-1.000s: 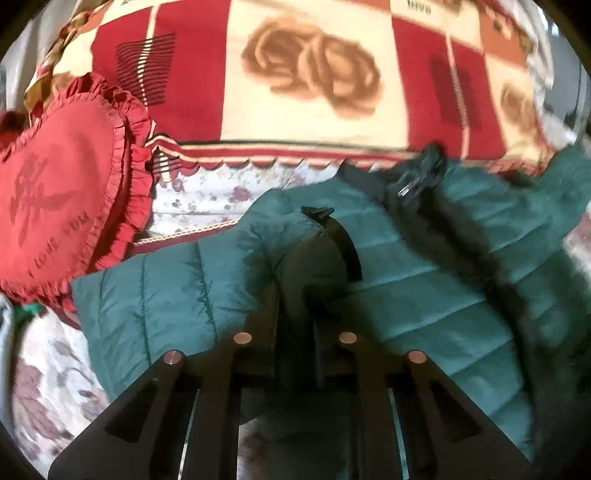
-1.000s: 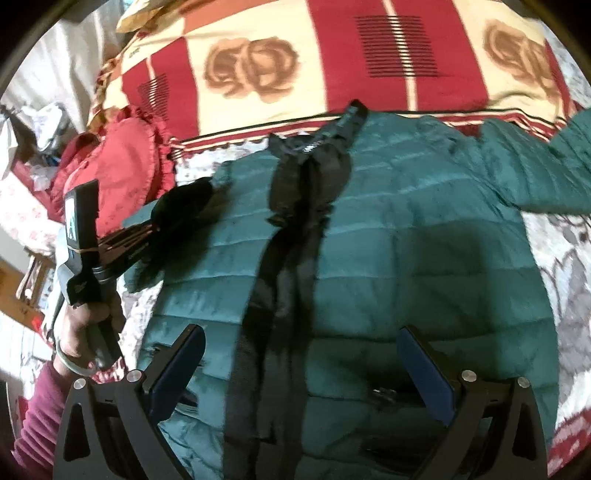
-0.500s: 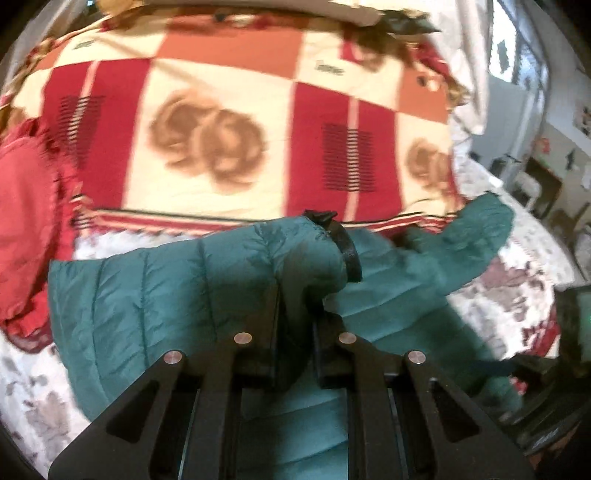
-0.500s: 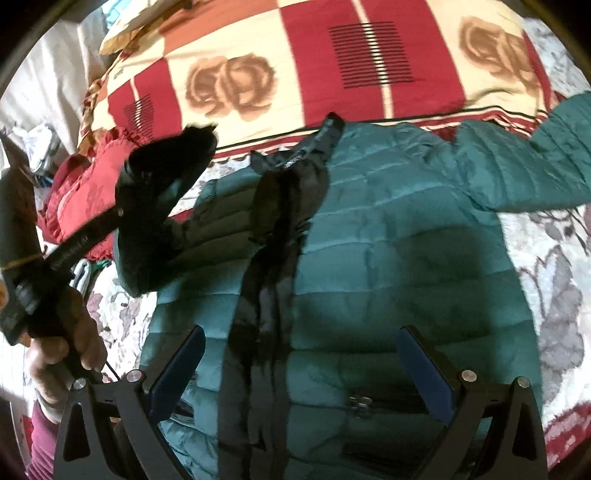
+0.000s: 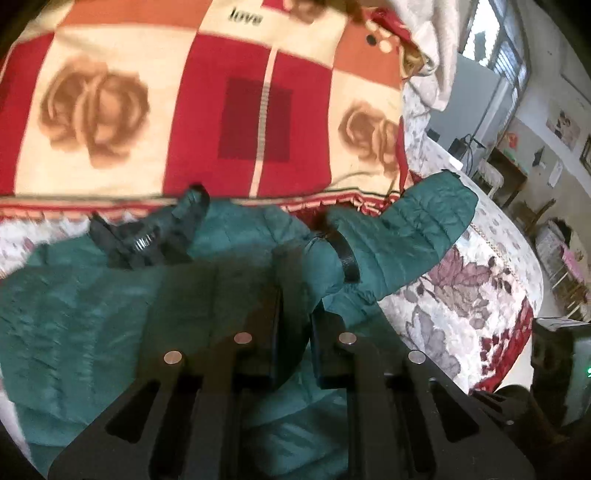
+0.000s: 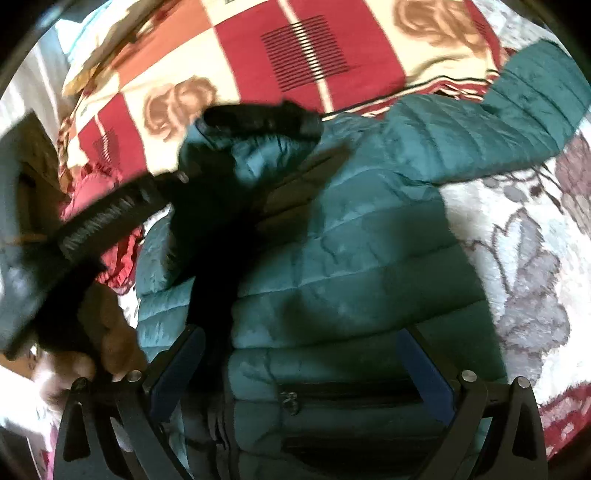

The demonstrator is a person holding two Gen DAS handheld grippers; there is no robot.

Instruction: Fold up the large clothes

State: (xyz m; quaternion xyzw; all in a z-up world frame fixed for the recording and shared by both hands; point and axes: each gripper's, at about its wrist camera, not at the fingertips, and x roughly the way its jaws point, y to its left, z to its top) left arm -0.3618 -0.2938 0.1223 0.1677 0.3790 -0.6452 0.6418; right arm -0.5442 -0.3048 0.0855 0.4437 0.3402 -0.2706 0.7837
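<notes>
A red, cream and orange blanket (image 5: 229, 122) with brown rose prints and the word "love" is spread at twelve o'clock. A floral bedspread (image 5: 465, 295) is seen at three o'clock, and a red frilled cushion (image 6: 110, 236) at nine o'clock.

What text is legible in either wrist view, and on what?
"love": dark print on the rose-patterned blanket, top of the left wrist view.
Jacket collar label: light marks, too blurred to read.
Wall posters: too small to read.
Right wrist view: nothing legible.

Teal quilted jacket (image 6: 369, 258); red-cream rose-patterned blanket (image 5: 221, 110); floral white bedsheet (image 5: 461, 295).
</notes>
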